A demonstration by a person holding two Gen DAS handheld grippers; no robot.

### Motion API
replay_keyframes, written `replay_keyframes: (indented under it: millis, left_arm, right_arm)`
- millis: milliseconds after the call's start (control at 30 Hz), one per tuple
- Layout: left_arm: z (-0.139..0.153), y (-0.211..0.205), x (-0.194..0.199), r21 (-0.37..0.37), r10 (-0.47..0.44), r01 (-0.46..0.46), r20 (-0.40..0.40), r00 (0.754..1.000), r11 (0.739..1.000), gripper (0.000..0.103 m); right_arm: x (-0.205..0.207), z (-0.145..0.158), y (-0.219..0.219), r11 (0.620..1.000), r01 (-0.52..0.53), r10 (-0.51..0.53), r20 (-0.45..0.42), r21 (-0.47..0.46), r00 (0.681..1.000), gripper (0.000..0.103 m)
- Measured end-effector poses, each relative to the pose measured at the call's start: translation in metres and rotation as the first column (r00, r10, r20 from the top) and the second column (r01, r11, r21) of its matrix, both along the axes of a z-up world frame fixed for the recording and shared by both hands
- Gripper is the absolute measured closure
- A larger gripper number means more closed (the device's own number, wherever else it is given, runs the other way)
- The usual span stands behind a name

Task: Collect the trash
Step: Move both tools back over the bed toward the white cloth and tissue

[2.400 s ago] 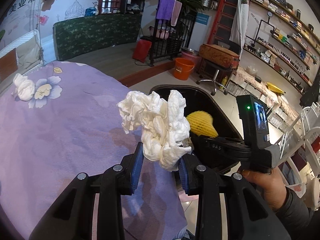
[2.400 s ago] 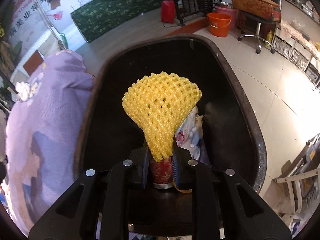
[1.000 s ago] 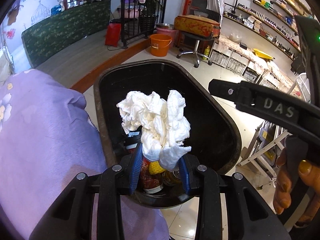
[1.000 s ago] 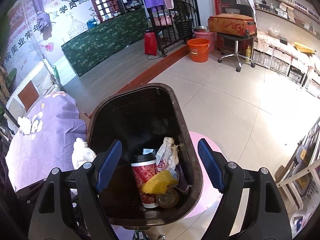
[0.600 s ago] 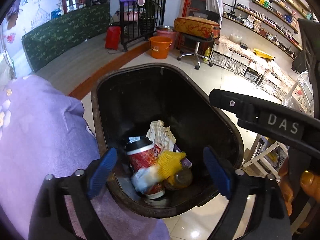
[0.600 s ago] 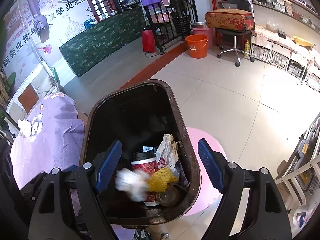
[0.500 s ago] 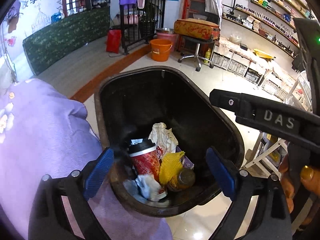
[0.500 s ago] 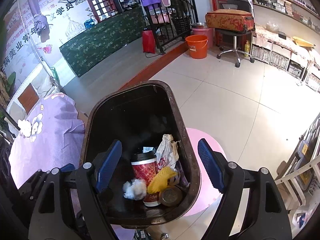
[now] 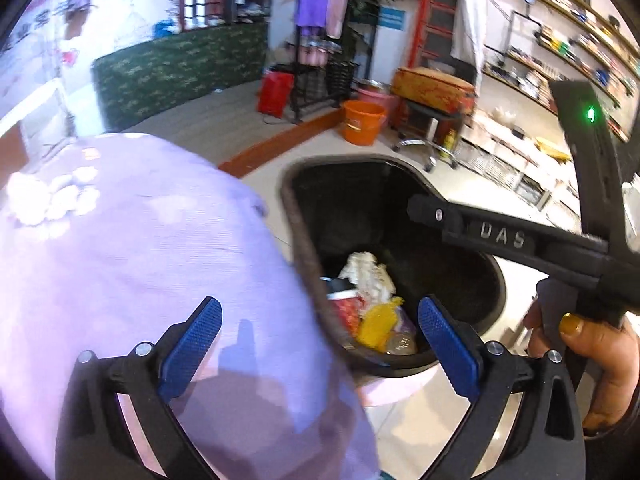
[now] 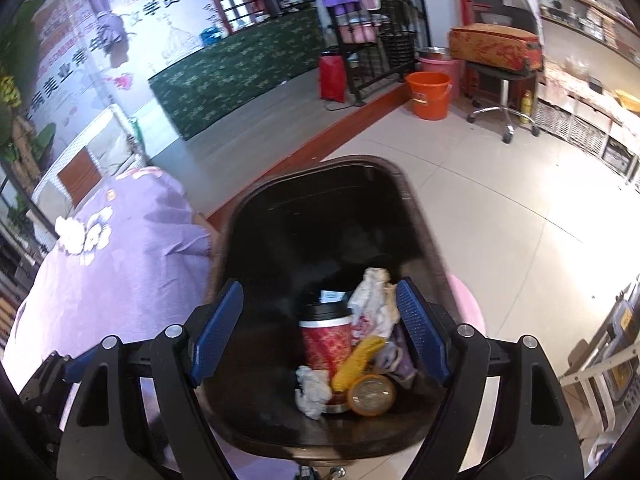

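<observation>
The black trash bin [image 10: 420,216] stands beside the purple-clothed table [image 10: 112,280]. In it lie a red paper cup [image 10: 326,340], the white tissue wad [image 10: 312,392], the yellow foam net [image 10: 356,358], a crumpled wrapper [image 10: 372,300] and a round lid [image 10: 372,395]. My right gripper [image 10: 320,330] is open and empty above the bin. My left gripper [image 9: 320,346] is open and empty over the table edge and the bin rim [image 9: 308,256]. The yellow net [image 9: 376,324] shows there too. Another white tissue [image 9: 28,204] lies far left on the table.
The right gripper's body [image 9: 520,240] and the hand [image 9: 596,360] holding it sit at the right of the left wrist view. An orange bucket [image 10: 428,94], a stool with a cushion [image 10: 496,52] and shelves [image 9: 560,40] stand on the tiled floor beyond.
The right gripper dropped the yellow net into the bin and opened. The left gripper then released the tissue wad into the bin and swung left toward the table.
</observation>
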State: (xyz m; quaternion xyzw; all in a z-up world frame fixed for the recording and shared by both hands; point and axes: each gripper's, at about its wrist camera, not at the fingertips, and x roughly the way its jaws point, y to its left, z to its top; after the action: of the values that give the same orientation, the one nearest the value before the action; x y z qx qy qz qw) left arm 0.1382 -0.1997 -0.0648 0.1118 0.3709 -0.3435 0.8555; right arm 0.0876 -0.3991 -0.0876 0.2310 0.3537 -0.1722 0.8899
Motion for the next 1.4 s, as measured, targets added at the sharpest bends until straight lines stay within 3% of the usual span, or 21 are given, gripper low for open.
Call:
replay_keyframes:
  millis: [233,433,533,733,933,1067,1233,1400]
  left_arm:
    - [0.003,0.049,0.010,-0.013,0.108,-0.108,-0.008,0.994,0.994,0.006]
    - [0.014,0.101,0.030,-0.027,0.241,-0.241,0.012,0.970,0.970,0.006]
    - [0.022,0.133,0.043,-0.046,0.326,-0.325,0.015,0.945,0.944,0.006]
    - [0.029,0.198,0.069,-0.056,0.501,-0.499,0.012,0.866,0.865,0.006]
    - [0.032,0.253,0.088,-0.058,0.612,-0.610,0.010,0.791,0.790,0.006]
    - [0.032,0.284,0.094,-0.074,0.652,-0.650,-0.007,0.759,0.756,0.006]
    - [0.024,0.301,0.106,-0.061,0.657,-0.658,-0.032,0.753,0.751,0.006]
    - [0.020,0.313,0.121,-0.050,0.657,-0.658,-0.042,0.753,0.751,0.006]
  right_arm:
    - [0.031,0.005,0.043,0.992,-0.129,0.129,-0.001,-0.005,0.992,0.024]
    - [0.065,0.016,0.089,0.965,-0.261,0.261,0.011,-0.021,0.965,0.024]
    - [0.085,0.025,0.115,0.941,-0.336,0.336,0.011,-0.038,0.942,0.023]
    - [0.129,0.039,0.178,0.865,-0.497,0.499,0.000,-0.071,0.867,0.021]
    - [0.184,0.055,0.241,0.772,-0.627,0.629,-0.012,-0.100,0.777,0.021]
    - [0.228,0.054,0.277,0.729,-0.678,0.678,-0.035,-0.099,0.734,0.021]
    - [0.283,0.040,0.313,0.694,-0.714,0.710,-0.078,-0.095,0.700,0.021]
    - [0.336,0.025,0.339,0.689,-0.717,0.705,-0.134,-0.107,0.697,0.021]
